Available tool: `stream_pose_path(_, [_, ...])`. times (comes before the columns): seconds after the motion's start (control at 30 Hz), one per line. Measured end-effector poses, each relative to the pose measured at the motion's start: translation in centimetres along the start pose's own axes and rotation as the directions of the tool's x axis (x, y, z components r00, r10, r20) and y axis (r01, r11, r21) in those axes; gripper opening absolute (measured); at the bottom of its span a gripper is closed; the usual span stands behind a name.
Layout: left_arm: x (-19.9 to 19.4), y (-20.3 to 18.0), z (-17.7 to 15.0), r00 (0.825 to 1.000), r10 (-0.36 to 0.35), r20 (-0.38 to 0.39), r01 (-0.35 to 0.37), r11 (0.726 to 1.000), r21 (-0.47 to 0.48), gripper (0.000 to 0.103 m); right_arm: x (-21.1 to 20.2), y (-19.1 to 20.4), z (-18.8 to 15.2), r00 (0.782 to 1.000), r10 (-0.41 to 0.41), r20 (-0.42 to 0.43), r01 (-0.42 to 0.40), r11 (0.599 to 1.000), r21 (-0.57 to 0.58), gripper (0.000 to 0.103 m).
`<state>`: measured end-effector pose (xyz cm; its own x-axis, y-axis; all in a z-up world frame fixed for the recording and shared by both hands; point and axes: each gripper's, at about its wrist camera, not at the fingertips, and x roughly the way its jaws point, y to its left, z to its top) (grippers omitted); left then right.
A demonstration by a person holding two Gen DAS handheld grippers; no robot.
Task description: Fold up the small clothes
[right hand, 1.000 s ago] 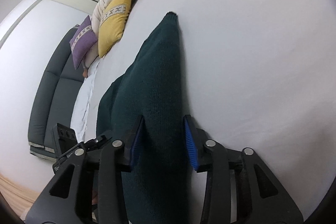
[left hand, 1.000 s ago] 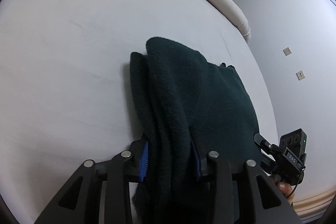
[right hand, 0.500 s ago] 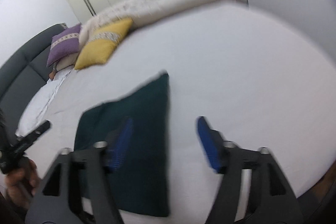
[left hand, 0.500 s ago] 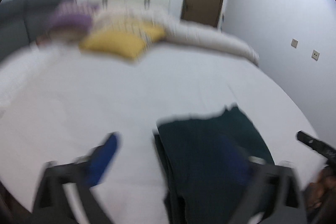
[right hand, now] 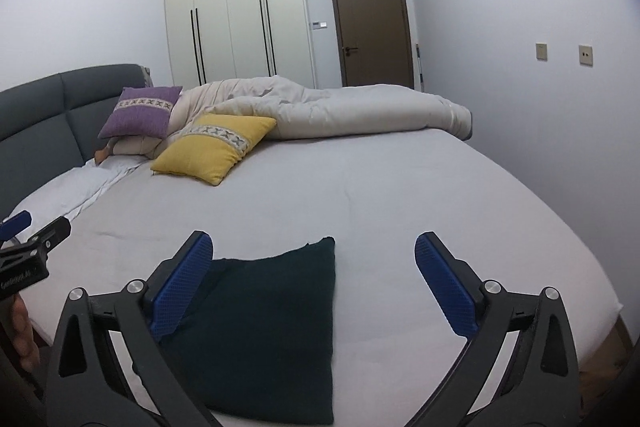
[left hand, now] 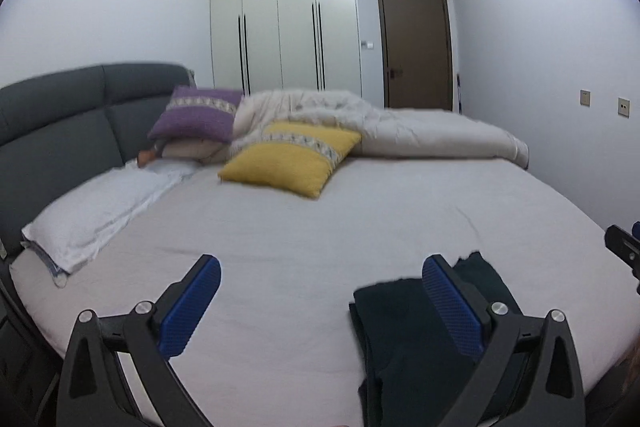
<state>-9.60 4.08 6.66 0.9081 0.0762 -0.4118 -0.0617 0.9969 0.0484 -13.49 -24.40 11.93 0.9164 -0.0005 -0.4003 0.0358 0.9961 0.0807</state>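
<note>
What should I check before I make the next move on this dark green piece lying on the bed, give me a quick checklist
1. Left gripper empty, jaws wide apart: ok.
2. Right gripper empty, jaws wide apart: ok.
3. Dark green garment lying on the bed sheet, apart from both grippers: ok.
4. Garment folded into a compact rectangle with a straight right edge: ok in the right wrist view; its near edge is cut off behind the gripper, so the full shape: cannot tell.
5. Layers lined up: cannot tell; the left wrist view shows stacked edges on the garment's left side.
6. Yellow pillow and duvet well away from the garment: ok.
</note>
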Motion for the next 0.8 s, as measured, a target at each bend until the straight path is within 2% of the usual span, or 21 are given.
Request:
stream_pose_path(0.13, [1.1,0.1,-1.1,0.997,-0.002,-0.075,0.002,1.000,-0.001,0.103,-1.1,1.0,-0.6,0.997,0.035,-0.071,-0.038,0.999,-0.034,0.103])
stream_pose_path(0.23, [2.3,-0.7,-2.8,0.987,-0.037,-0.159,0.035,0.999,-0.017,0.103,-0.2,1.5,-1.8,0.986,0.008,-0.168,-0.015,0.999,-0.037,0.103])
stream_pose_path(0.33, [3.1,-1.6,-4.6,0.974,-0.031,-0.226,0.032,0.999,0.002,0.103,1.2,1.6,-2.8,0.969,-0.002,-0.246,0.000,1.000,-0.008,0.102])
stream_pose_path(0.5, [4.0,-2.3,-7.3,0.948,-0.043,-0.315,0.042,0.999,-0.010,0.103,1.9,2.1,-4.3,0.958,-0.055,-0.282,0.050,0.998,-0.024,0.102])
stream_pose_path(0.67, [4.4,-1.9,-7.9,0.940,-0.051,-0.337,0.044,0.999,-0.030,0.103,4.2,2.4,-5.7,0.946,-0.062,-0.317,0.055,0.998,-0.030,0.103])
stream_pose_path(0.8, [4.8,-1.6,-8.5,0.930,-0.057,-0.362,0.045,0.998,-0.041,0.103,5.7,2.7,-6.2,0.946,-0.061,-0.318,0.049,0.998,-0.046,0.102])
